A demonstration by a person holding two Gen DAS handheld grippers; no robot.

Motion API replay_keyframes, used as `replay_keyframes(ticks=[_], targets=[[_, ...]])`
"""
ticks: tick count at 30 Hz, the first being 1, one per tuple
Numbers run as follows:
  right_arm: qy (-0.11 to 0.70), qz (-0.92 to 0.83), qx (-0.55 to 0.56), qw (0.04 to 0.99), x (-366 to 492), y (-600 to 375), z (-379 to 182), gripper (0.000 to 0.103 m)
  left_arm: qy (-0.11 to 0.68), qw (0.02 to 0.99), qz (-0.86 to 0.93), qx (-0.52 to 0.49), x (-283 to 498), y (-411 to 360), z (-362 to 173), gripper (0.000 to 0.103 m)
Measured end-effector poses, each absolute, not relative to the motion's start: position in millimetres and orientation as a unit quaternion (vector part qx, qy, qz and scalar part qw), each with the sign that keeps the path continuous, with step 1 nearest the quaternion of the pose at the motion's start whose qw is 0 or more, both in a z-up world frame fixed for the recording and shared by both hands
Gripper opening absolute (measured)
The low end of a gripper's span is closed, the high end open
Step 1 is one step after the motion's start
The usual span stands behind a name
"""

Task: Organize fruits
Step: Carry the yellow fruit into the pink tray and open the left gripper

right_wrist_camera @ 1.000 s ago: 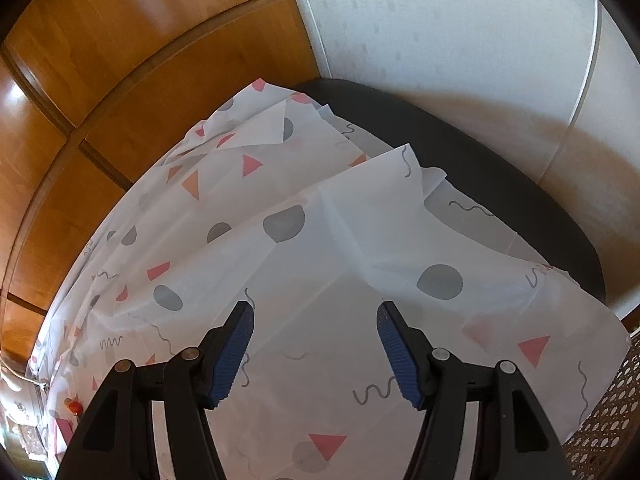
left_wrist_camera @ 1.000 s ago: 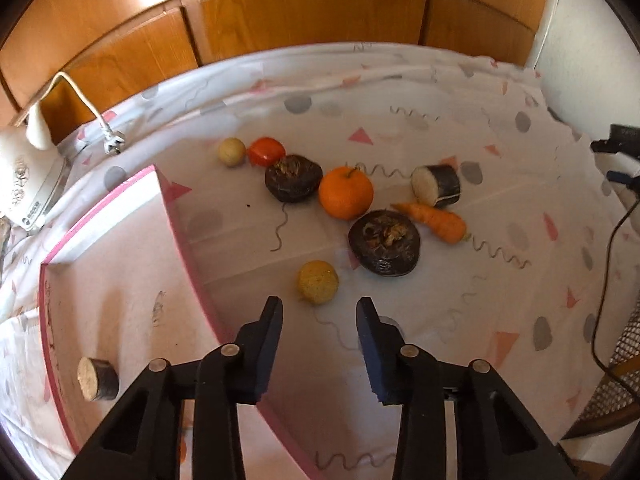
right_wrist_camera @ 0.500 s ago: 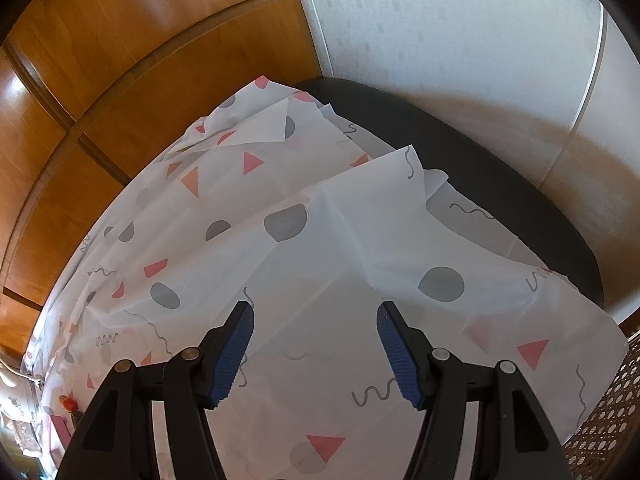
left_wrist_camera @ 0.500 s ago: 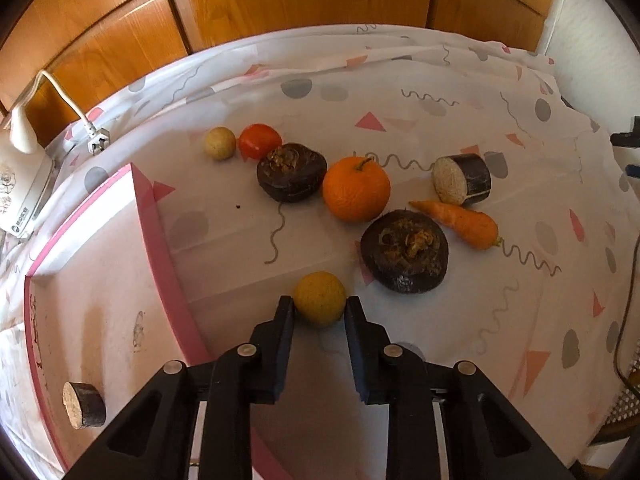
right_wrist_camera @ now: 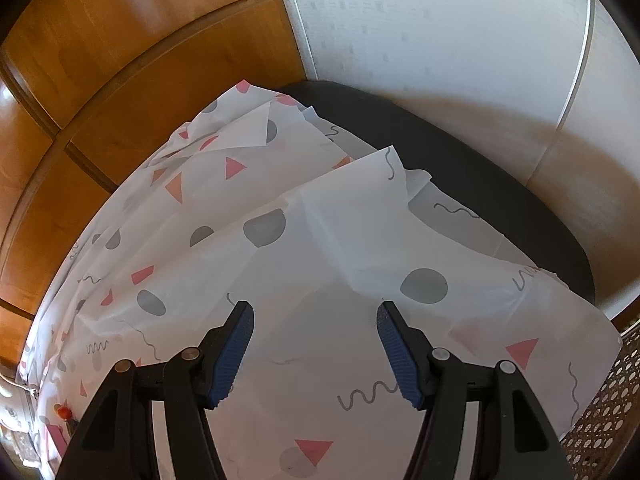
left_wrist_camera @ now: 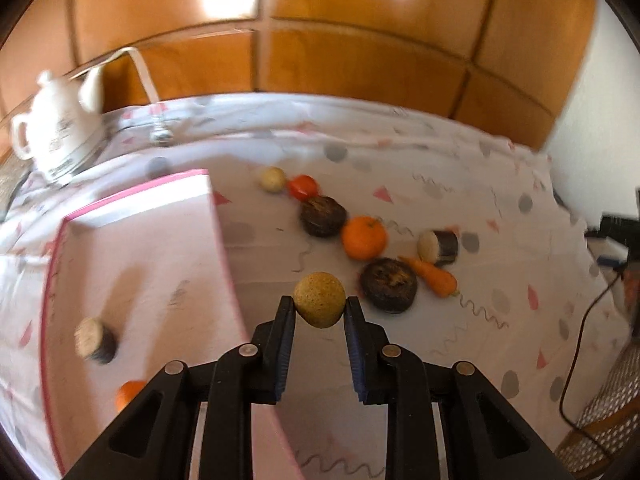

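My left gripper (left_wrist_camera: 319,309) is shut on a small round yellow fruit (left_wrist_camera: 319,299), held above the patterned cloth just right of the pink-edged box (left_wrist_camera: 132,248). Inside that box lie a dark cut stub (left_wrist_camera: 95,339) and an orange piece (left_wrist_camera: 129,393). On the cloth beyond are a mandarin (left_wrist_camera: 364,237), two dark round fruits (left_wrist_camera: 323,216) (left_wrist_camera: 389,285), a carrot (left_wrist_camera: 433,277), a cut dark stub (left_wrist_camera: 437,246), a red tomato (left_wrist_camera: 303,186) and a pale ball (left_wrist_camera: 272,178). My right gripper (right_wrist_camera: 313,316) stands open over bare cloth, with nothing between its fingers.
A white kettle (left_wrist_camera: 56,136) with its cord stands at the back left near wooden panels. A black cable (left_wrist_camera: 588,344) trails down the right side. In the right wrist view the cloth (right_wrist_camera: 320,248) ends at a dark table rim (right_wrist_camera: 480,184) beside a white wall.
The left jaws closed on the yellow fruit and lifted it off the cloth, while the view swung to the left toward the box. The right gripper has kept still.
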State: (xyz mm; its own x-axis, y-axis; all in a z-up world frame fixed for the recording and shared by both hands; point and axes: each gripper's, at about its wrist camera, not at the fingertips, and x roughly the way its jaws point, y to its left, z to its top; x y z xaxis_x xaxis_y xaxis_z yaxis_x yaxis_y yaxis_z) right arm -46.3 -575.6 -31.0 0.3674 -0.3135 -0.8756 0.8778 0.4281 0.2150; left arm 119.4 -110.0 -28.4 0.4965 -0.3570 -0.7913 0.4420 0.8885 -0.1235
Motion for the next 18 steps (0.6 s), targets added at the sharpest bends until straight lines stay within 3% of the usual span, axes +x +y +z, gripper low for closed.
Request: replay_keyframes(ticks=[9,18], targets=[[0.401,-0.398,0.349,0.748,-44.3,-573.0,-31.8,0.065,0.475,0.870,-0.127,-0.043,149.9,-36.5,-34.7,0.025],[0.407,-0.396,0.340,0.750,-40.8,-570.9,-32.5,0.065,0.481,0.873,-0.078,-0.038,175.3,-23.2,-51.3,0.026]])
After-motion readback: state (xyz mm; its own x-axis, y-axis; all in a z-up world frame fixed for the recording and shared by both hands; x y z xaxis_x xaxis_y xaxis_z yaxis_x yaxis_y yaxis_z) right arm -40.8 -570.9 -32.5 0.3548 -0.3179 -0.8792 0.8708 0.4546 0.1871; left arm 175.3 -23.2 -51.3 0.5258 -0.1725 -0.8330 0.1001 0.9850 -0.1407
